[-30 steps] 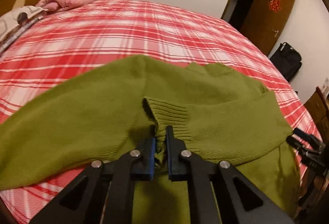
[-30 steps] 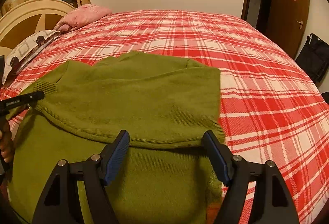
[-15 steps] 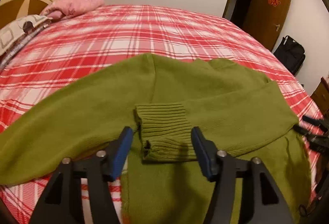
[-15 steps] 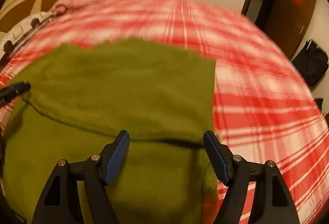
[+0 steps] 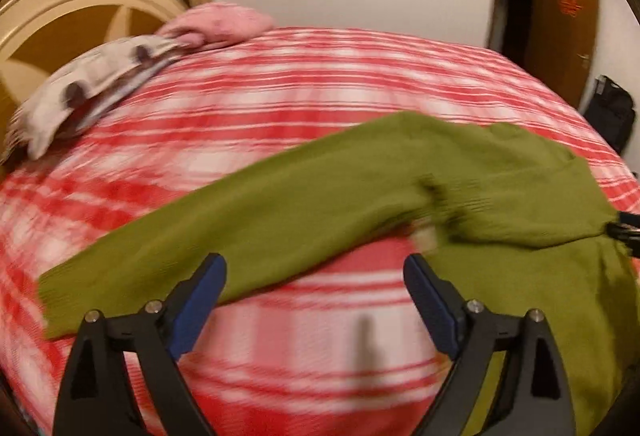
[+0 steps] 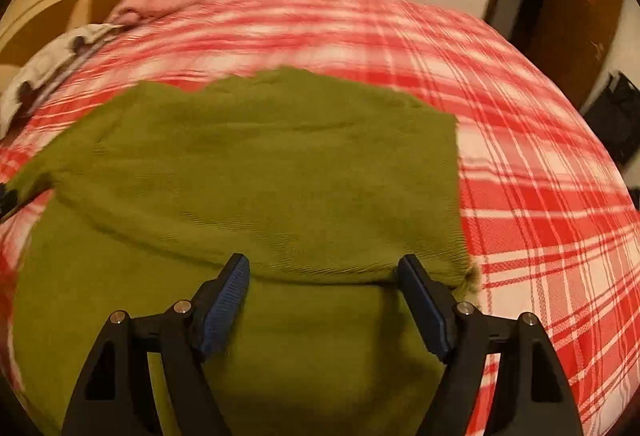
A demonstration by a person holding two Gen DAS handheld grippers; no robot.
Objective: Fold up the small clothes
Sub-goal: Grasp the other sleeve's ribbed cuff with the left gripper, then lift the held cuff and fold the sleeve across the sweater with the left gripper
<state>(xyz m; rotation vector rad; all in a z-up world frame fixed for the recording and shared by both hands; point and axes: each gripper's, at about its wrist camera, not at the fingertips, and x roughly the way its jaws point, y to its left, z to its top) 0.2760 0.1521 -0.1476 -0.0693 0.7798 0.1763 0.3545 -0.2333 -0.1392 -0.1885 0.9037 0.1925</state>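
Garment: green sweater (image 6: pixel 256 172), lying flat on red plaid bedspread (image 5: pixel 304 84); one sleeve already folded across the chest.
Sleeve (unfolded): left sleeve (image 5: pixel 224 232) runs out diagonally over the plaid, cuff at far left, near the left gripper's left finger.
Folded cuff: ribbed cuff (image 5: pixel 464 204) rests on the body, well apart from both tools; view is blurred.
L tool: left gripper (image 5: pixel 316 300), jaws wide and just been opening; nothing btwn them, only bedspread below.
R tool: right gripper (image 6: pixel 324 296), jaws wide, hovering over the fold edge on the body; pads press on nothing as far as visible.
Step in hand: first sleeve fold done & let go; judged transition to 2nd sleeve.
Next move req.: L tool to reach the far cuff, pinch cloth only (not bedspread), carry it across the chest; R tool may need to pin the body.
Risk: knit drags, shifts the first fold.
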